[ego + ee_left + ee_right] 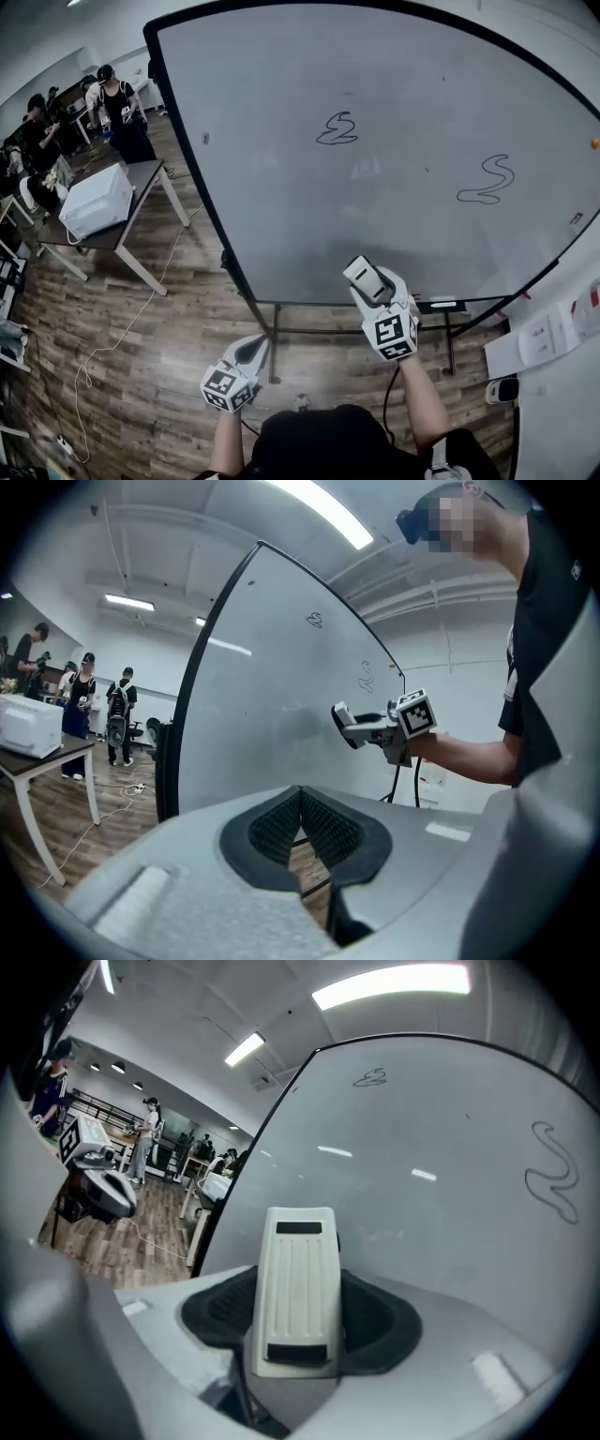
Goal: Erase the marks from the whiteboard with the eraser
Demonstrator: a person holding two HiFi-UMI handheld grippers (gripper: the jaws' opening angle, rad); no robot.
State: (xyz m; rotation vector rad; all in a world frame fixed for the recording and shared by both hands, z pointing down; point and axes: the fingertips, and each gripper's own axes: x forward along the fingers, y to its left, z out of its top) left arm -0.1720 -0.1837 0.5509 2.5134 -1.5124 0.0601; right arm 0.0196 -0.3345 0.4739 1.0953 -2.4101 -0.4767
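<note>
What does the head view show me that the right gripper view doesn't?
Head view only: the stand under the board, and the board's lower edge. Right gripper view only: the ceiling lights, and a close look at the right claw shut on the eraser, ribbed back facing the camera. Both: the whiteboard with its two squiggles, not yet erased.

An office or lab: whiteboard (394, 141), desks (112, 234), strip lights (389, 983), wood floor (169, 347).

Glossy whiteboard (394, 112), ribbed plastic eraser (295, 1288)
</note>
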